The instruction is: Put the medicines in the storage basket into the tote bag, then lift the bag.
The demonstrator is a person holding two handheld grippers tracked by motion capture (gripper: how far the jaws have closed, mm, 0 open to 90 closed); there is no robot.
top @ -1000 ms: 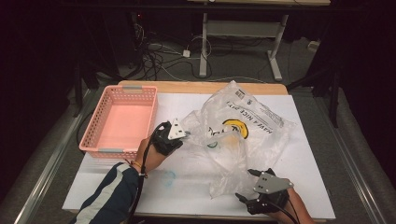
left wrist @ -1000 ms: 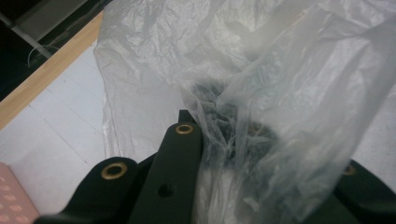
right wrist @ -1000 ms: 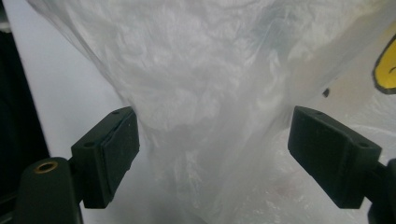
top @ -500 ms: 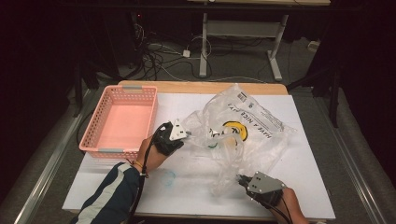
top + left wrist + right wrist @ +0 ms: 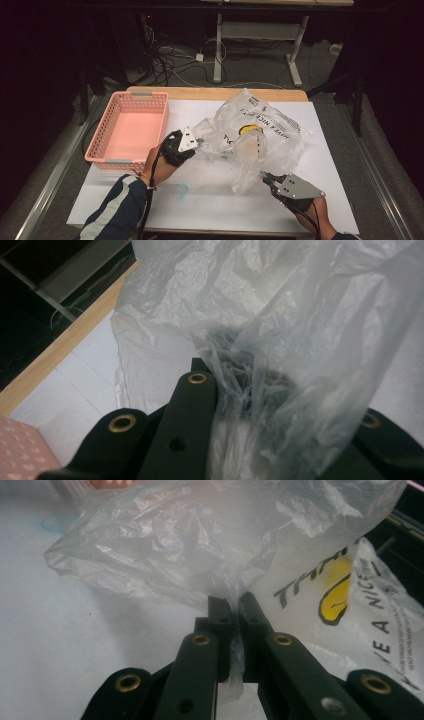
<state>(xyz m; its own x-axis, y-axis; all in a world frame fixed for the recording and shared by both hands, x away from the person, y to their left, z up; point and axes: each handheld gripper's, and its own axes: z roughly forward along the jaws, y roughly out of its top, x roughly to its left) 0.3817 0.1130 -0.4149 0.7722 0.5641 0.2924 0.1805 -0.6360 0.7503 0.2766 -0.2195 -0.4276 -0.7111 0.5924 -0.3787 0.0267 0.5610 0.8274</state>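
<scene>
Since the earlier frame, right claw has advanced and pinched the plastic bag's near edge on the tabletop; left claw clamps its other end. Risk: thin film tears or slips if pulled apart.
</scene>
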